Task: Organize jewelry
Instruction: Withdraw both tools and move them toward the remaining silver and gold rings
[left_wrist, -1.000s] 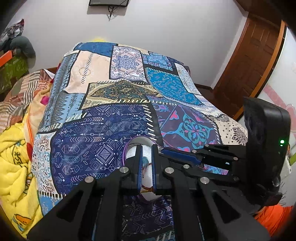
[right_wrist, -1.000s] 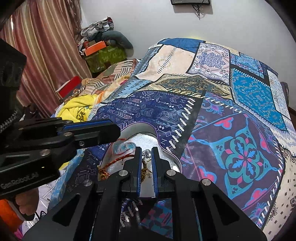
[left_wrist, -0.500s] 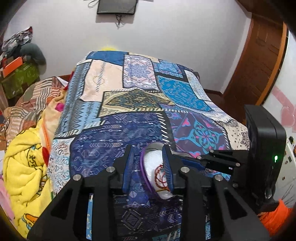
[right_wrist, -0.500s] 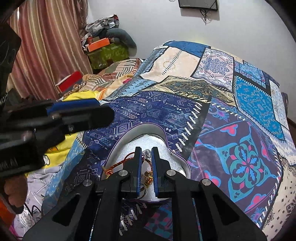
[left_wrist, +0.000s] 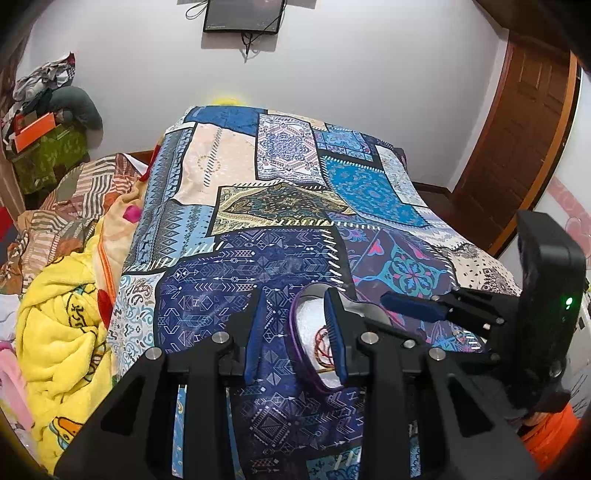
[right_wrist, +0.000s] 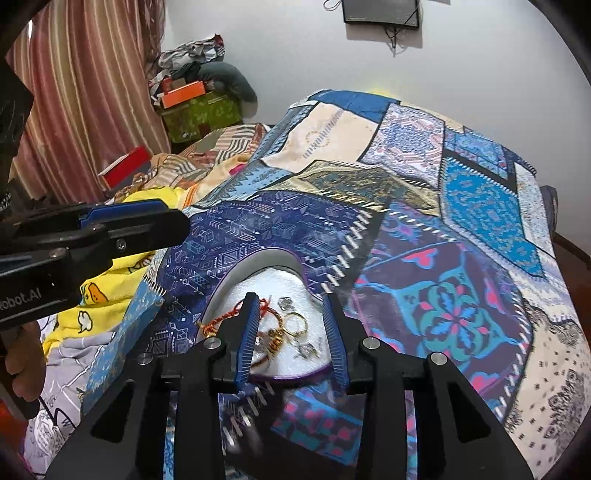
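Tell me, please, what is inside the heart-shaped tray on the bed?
In the tray lie a red cord bracelet, a gold ring and small silver pieces. The right gripper, jaws opening, covers part of them.

White lettering reading "obot.AI", cut off at the frame edge, on the black left gripper (right_wrist: 92, 236) body at nine o'clock.

One heart-shaped tray (right_wrist: 236, 284) is counted on one patchwork bedspread (right_wrist: 461, 229). In the tray one red cord bracelet (right_wrist: 229, 314), one gold ring (right_wrist: 297, 325) and two small silver pieces (right_wrist: 284, 302) are made out; the tangled remainder cannot be counted. Two claws are seen, left (left_wrist: 295, 336) and right (right_wrist: 291, 332).
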